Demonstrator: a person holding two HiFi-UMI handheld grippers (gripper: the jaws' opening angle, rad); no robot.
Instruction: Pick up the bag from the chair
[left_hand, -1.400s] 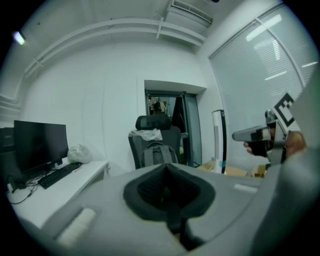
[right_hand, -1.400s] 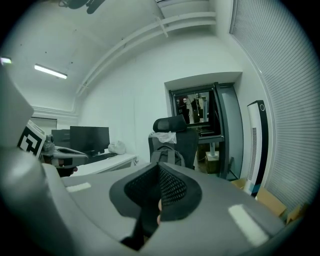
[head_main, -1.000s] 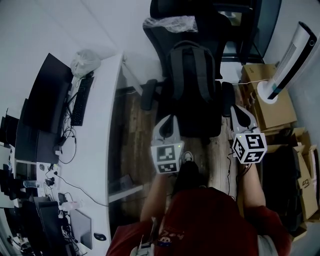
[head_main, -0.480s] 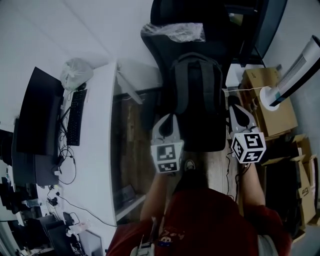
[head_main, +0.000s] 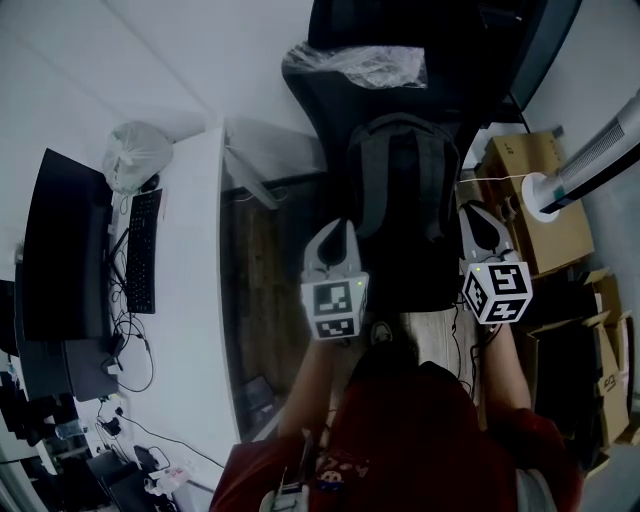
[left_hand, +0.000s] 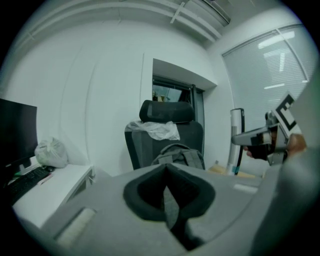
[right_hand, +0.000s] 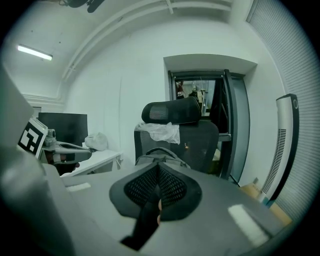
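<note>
A dark grey backpack (head_main: 404, 185) stands upright on the seat of a black office chair (head_main: 330, 110), straps facing me. Crumpled clear plastic (head_main: 360, 65) lies over the chair's back. My left gripper (head_main: 337, 230) hangs at the backpack's lower left, short of it, jaws shut and empty. My right gripper (head_main: 478, 214) hovers just off its lower right side, also shut with nothing held. In the left gripper view the backpack (left_hand: 181, 153) shows above the closed jaw tips (left_hand: 167, 169). The right gripper view shows the backpack (right_hand: 156, 154) straight ahead, beyond the closed tips (right_hand: 159, 168).
A white desk (head_main: 195, 300) runs along the left with a monitor (head_main: 55, 250), keyboard (head_main: 140, 250) and a plastic bag (head_main: 135, 155). Cardboard boxes (head_main: 535, 210) and a tower fan (head_main: 595, 160) stand at the right. A dark doorway (right_hand: 227, 125) is behind the chair.
The chair and backpack have come closer and sit lower in the head view; the desk has slid left. Both grippers stay shut and have edged forward toward the backpack.
</note>
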